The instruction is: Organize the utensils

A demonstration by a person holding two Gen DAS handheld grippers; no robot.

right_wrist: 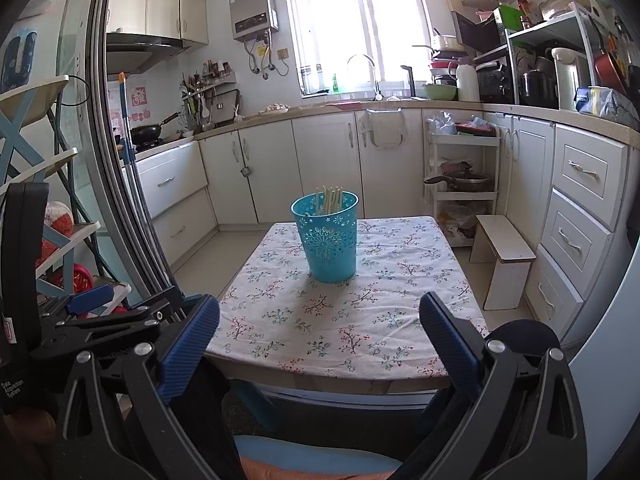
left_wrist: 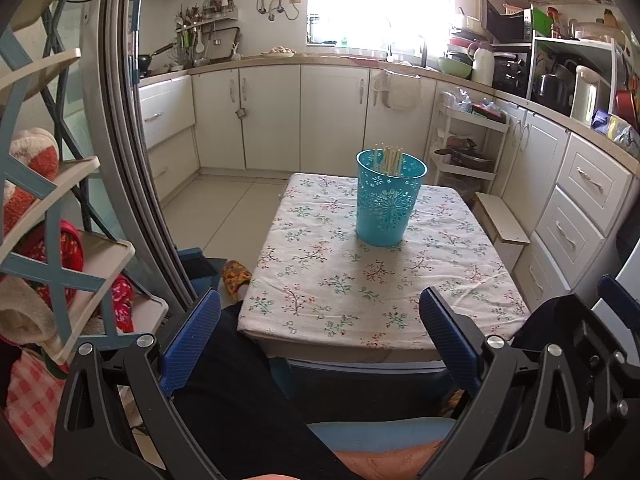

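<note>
A turquoise perforated holder stands upright on the floral-clothed table, toward its far side. Several pale wooden chopsticks stand inside it. The holder and chopsticks also show in the right wrist view, on the table. My left gripper is open and empty, held back at the table's near edge. My right gripper is open and empty, also at the near edge. Nothing else lies on the cloth.
White kitchen cabinets and a cluttered counter run along the back and right. A small white stool stands right of the table. A shelf rack and door frame are at left. A white trolley stands behind the table.
</note>
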